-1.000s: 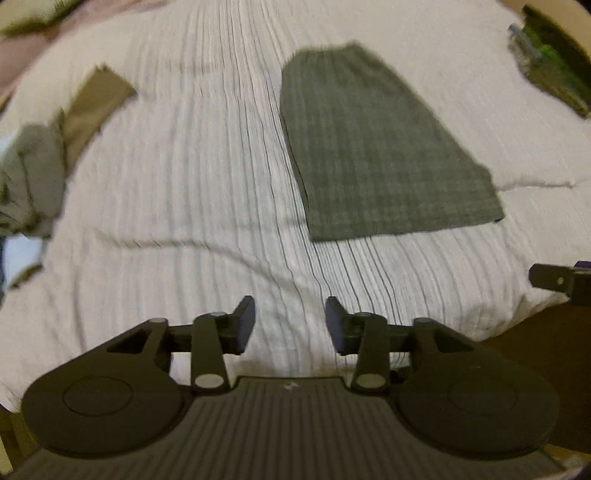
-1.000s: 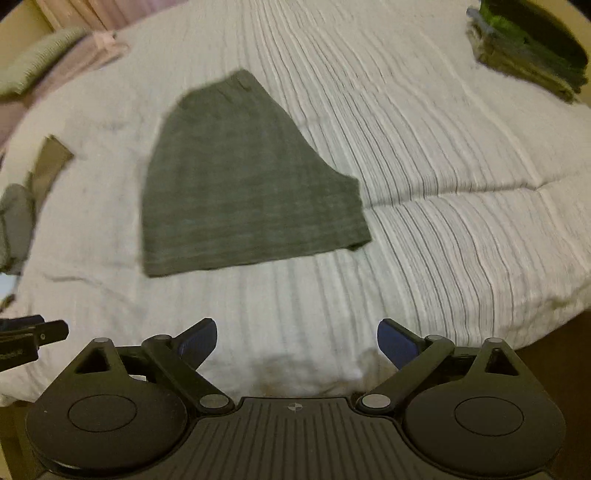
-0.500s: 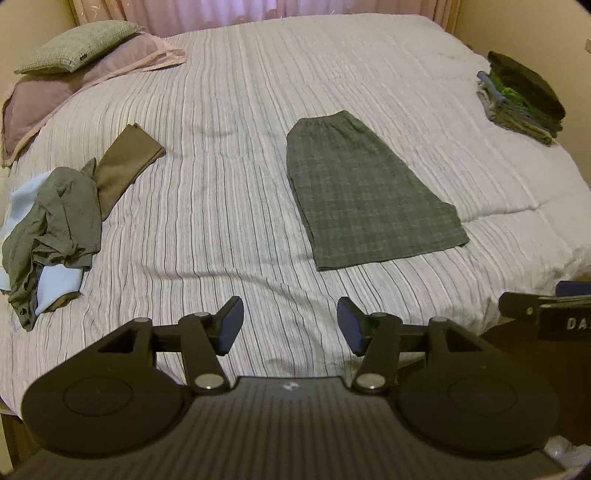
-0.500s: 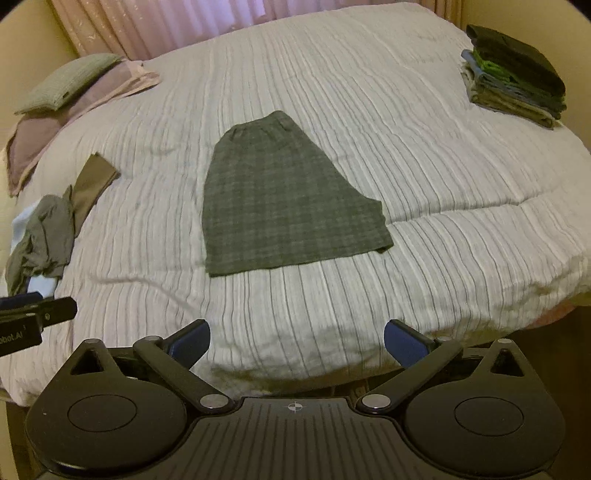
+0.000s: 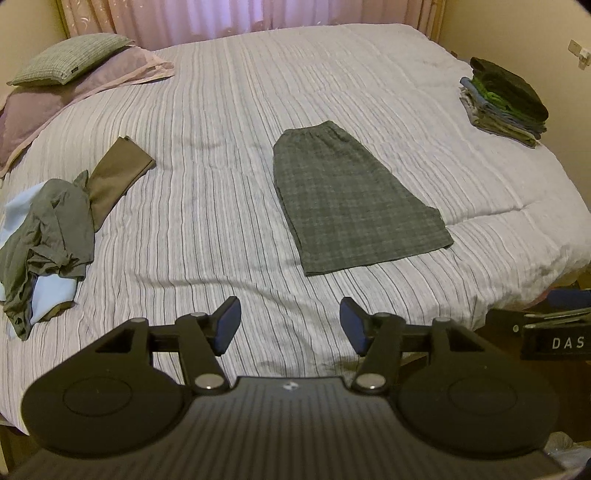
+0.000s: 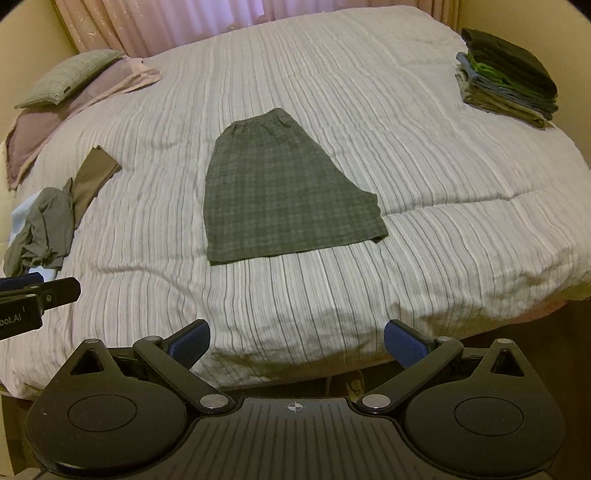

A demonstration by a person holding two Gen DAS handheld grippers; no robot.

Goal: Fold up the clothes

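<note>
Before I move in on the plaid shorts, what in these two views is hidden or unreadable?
- Plaid shorts: already doubled over; the underside layers are hidden in both views.
- Crumpled pile: bunched, and cut by the left edge in the left wrist view; garment count unclear.
- Folded stack: far off; layers too small to count.
- Right claw in the left wrist view: cut off by the right edge.
- Left claw and its own body: block the bed's near edge.

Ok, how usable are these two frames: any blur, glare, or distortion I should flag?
Left wrist view: sharp, dim warm light, the plaid shorts crisp; fisheye bows the bed edges, corners vignetted. Right wrist view: equally sharp, the folded stack readable, the curtains glowing pink without glare, the same barrel distortion.
</note>
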